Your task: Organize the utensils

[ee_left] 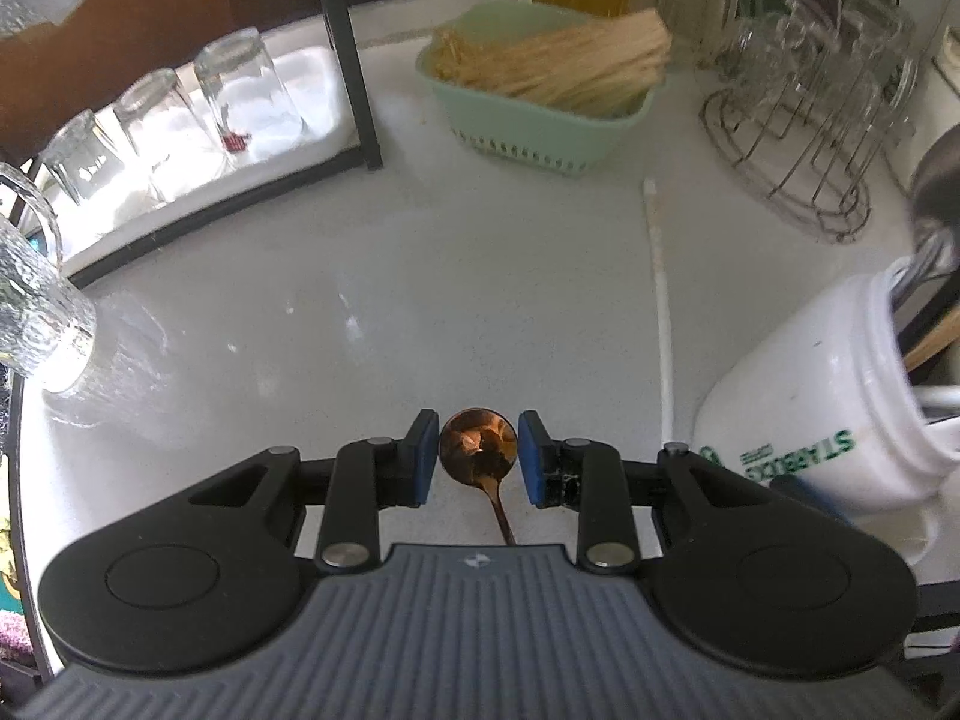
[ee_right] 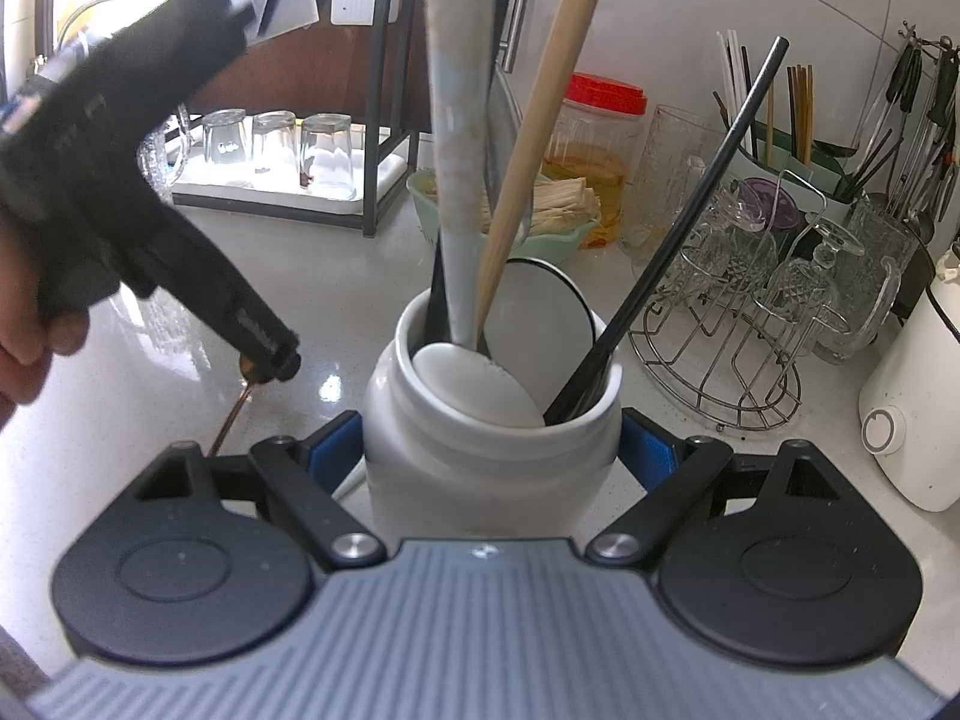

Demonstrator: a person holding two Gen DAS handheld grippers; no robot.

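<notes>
A copper spoon (ee_left: 478, 450) lies on the white counter (ee_left: 360, 300), bowl forward, between the blue pads of my left gripper (ee_left: 478, 456). The jaws are open on either side of the bowl with a small gap each side. My right gripper (ee_right: 492, 450) is shut on a white jar (ee_right: 489, 456) that holds a white ladle (ee_right: 474, 387), a wooden stick (ee_right: 540, 120) and black utensils (ee_right: 678, 240). In the left wrist view the jar (ee_left: 822, 396) stands at the right. The right wrist view shows the left gripper (ee_right: 264, 360) over the spoon (ee_right: 231, 417). A white chopstick (ee_left: 659, 300) lies on the counter.
A green basket (ee_left: 540, 114) of thin sticks stands at the back. A tray with upturned glasses (ee_left: 180, 120) is at the back left. A wire rack (ee_right: 726, 348) with glassware is on the right, a white appliance (ee_right: 912, 420) beyond it. A textured glass (ee_left: 36, 312) is at the far left.
</notes>
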